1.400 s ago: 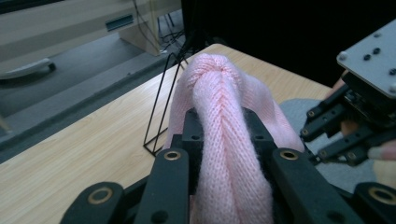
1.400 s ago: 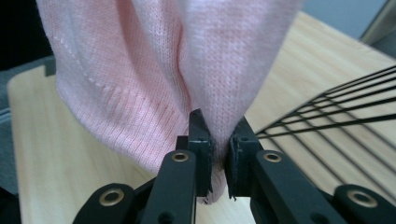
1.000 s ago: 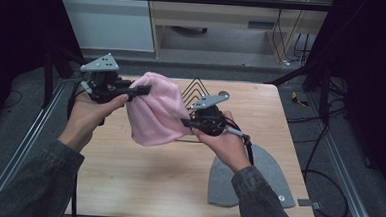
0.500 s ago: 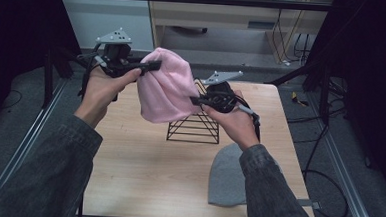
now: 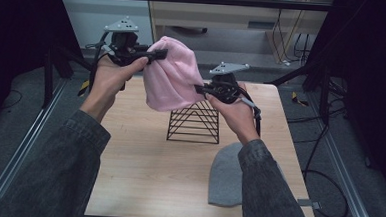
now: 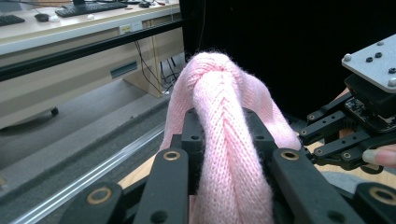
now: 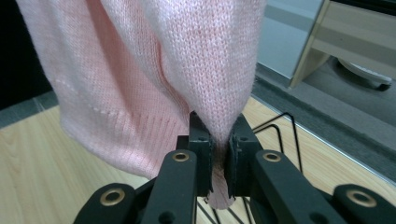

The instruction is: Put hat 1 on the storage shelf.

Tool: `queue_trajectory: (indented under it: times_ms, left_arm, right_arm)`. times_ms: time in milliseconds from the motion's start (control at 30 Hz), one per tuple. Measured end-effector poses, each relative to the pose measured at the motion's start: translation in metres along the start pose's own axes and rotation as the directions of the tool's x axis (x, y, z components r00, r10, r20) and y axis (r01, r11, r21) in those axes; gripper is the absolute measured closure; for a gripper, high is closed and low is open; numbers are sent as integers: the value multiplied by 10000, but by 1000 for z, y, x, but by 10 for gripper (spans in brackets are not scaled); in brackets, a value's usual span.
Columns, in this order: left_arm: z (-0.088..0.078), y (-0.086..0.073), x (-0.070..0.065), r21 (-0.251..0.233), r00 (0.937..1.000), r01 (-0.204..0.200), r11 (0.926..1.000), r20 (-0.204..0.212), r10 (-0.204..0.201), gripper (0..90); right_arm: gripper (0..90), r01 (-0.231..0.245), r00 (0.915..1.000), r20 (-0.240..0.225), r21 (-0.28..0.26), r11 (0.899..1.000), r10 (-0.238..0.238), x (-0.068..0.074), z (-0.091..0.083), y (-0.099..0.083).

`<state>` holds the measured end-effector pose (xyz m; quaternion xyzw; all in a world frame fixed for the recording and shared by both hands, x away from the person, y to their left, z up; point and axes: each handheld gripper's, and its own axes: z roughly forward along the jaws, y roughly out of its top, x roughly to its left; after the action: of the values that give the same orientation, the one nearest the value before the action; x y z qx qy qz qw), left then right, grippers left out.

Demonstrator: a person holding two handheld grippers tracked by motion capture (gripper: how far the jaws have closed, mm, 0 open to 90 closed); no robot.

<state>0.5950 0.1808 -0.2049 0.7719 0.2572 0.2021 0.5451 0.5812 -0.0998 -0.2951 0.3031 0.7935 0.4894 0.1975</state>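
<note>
A pink knit beanie (image 5: 171, 77) hangs in the air between both grippers, above a black wire rack (image 5: 194, 121) shaped like a tent on the wooden table (image 5: 143, 161). My left gripper (image 5: 156, 54) is shut on the beanie's upper left edge; the bunched pink knit (image 6: 229, 154) sits squeezed between its jaws. My right gripper (image 5: 202, 89) is shut on the beanie's right edge, with a fold of the pink fabric (image 7: 205, 70) pinched tight between its pads. The right gripper (image 6: 355, 126) also appears at the right of the left gripper view.
A grey beanie (image 5: 227, 175) lies flat on the table at the front right, partly under the right sleeve. Metal rails run along both table sides. A cabinet and cables stand beyond the far edge.
Both grippers have carried the pink beanie up and toward the far side of the table, so it now hangs over the wire rack.
</note>
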Motion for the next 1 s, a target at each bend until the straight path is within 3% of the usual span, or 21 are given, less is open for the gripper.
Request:
queue_trajectory:
  times_ms: [233,400,667,1000]
  left_arm:
    - [24,-6,1,112,9997,-223,9997,40,222,743]
    - [38,-12,4,183,9997,-206,9996,93,205,743]
    - [45,-15,5,116,9997,-149,9998,188,147,742]
    - [55,-20,-5,89,9987,-171,9998,488,166,736]
  right_arm:
    - [828,112,9988,482,271,9996,-125,-12,7,-12]
    - [827,61,9982,587,299,9995,-78,-18,9,-23]
    - [827,30,9977,680,265,9996,-48,-21,9,-31]
    - [825,0,9977,676,138,9999,-10,-24,0,-44]
